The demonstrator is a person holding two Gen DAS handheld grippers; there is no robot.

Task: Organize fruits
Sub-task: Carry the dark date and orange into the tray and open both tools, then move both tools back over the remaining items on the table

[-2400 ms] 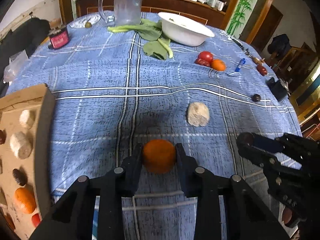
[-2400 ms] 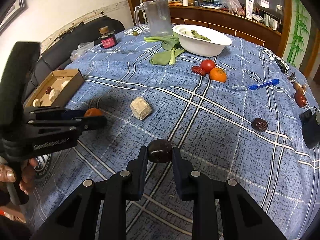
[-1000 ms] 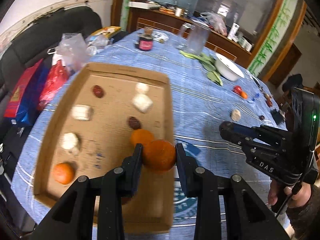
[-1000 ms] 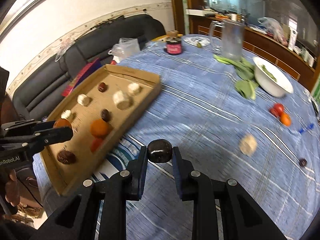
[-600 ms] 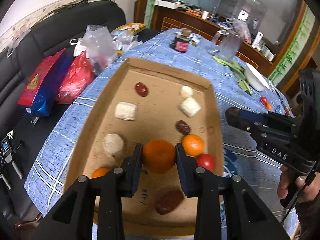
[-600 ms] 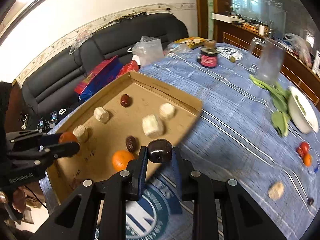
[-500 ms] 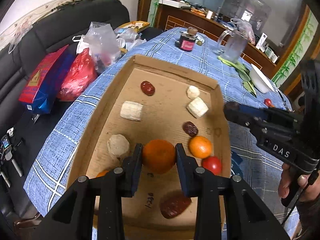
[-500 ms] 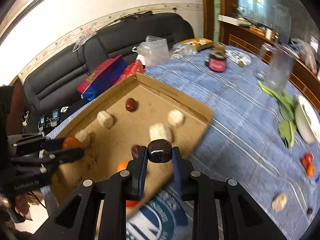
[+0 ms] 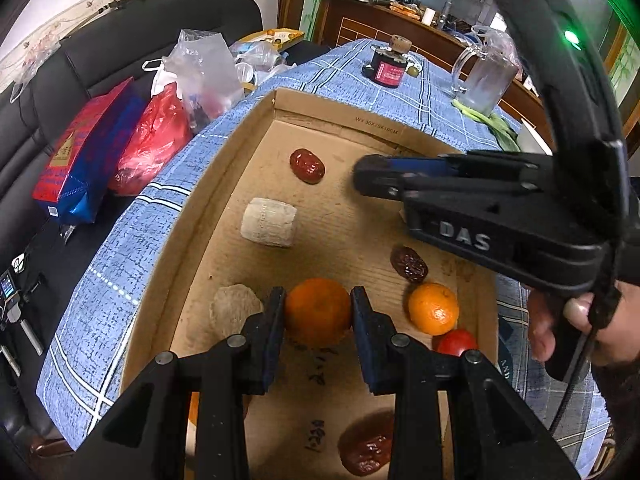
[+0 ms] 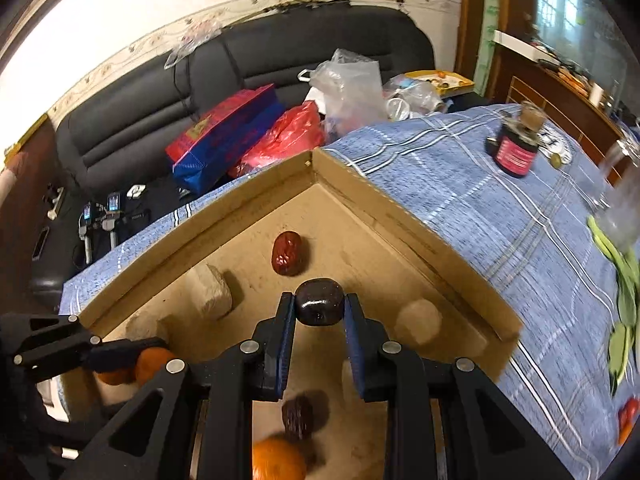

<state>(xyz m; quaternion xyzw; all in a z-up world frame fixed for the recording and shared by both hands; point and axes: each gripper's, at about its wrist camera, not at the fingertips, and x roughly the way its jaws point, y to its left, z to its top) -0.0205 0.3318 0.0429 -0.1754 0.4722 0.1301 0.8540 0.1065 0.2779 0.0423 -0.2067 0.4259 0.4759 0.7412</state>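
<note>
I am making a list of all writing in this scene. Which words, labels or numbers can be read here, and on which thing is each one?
"DAS": raised letters on the side of the right gripper.
Small print on the inner wall of the cardboard box: too small to read surely.
Handwritten marks on the box floor: unclear.
Red label on the dark jar: too small.
Red and blue bag: print blurred.
</note>
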